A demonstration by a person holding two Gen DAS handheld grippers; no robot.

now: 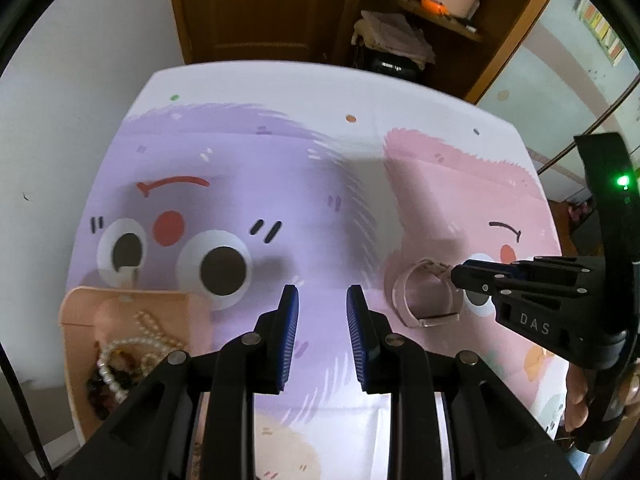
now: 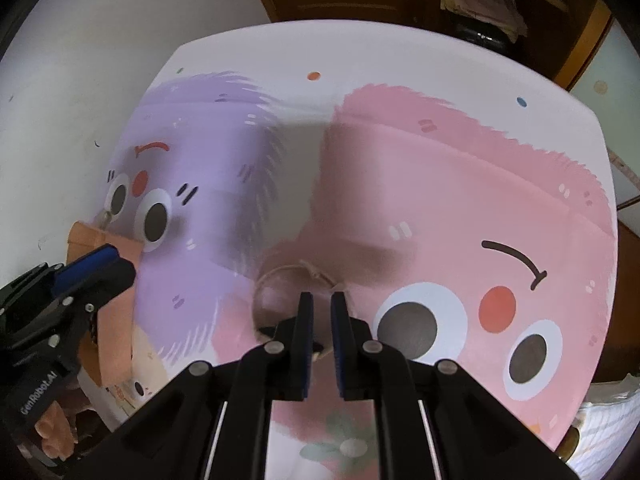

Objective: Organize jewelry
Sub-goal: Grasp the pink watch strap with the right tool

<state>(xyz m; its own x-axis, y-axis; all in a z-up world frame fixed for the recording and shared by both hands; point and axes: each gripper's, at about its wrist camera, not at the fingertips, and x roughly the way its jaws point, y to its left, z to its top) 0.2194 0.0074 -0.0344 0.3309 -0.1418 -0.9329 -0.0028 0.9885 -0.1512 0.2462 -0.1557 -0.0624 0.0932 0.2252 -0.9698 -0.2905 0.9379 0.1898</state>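
- Left wrist view: pink bracelet [image 1: 426, 294] is seen standing on edge on the cloth [image 1: 280, 184], its opening facing sideways.
- Right gripper [image 1: 454, 274]: tips are met at the bracelet's rim; jaws are all but closed, and a grip on the band cannot be told. Nearer of the two.
- Left gripper [image 1: 322, 334]: jaws slightly parted, nothing held; bracelet lies to its right.
- Tray [image 1: 80, 320], left of bracelet, well apart: pearls [image 1: 120, 364] are held inside.
- Surface: cartoon-printed cloth.
- Room: wooden door [image 1: 256, 4] and shelf [image 1: 436, 12] behind.
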